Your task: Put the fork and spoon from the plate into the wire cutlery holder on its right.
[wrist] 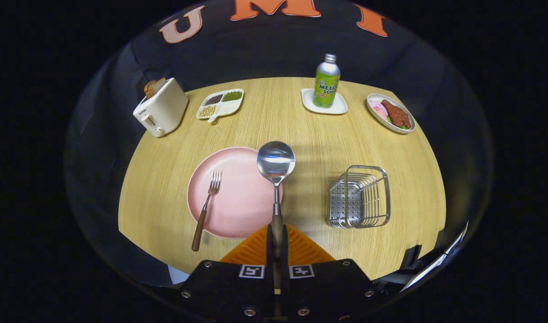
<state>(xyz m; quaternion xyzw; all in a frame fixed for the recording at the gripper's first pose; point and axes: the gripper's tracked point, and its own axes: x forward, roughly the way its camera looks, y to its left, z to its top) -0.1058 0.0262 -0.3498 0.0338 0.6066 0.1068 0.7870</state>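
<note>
Wooden table [301,130] holds a pink plate [238,197], with the fork [206,208] lying on its left side. Both fingers of the gripper [277,242] pinch the spoon [276,179] by its handle, bowl raised above the plate's right rim. To the right stands the wire holder [359,197].

A round tabletop of pale, straight-grained wood [274,107] is seen spreading beneath and ahead of the claw [277,229], whose fingers are pressed on the wooden handle of a steel spoon [276,161]. Beyond the table's far edge, a wall of black draped cloth [265,54] is hung, and soft folds are shown in it to the left of the claw. The wood is lit evenly from above, with a faint shadow band cast across it ahead of the fingers. Around the table's rim, everything is lost in darkness.
</note>
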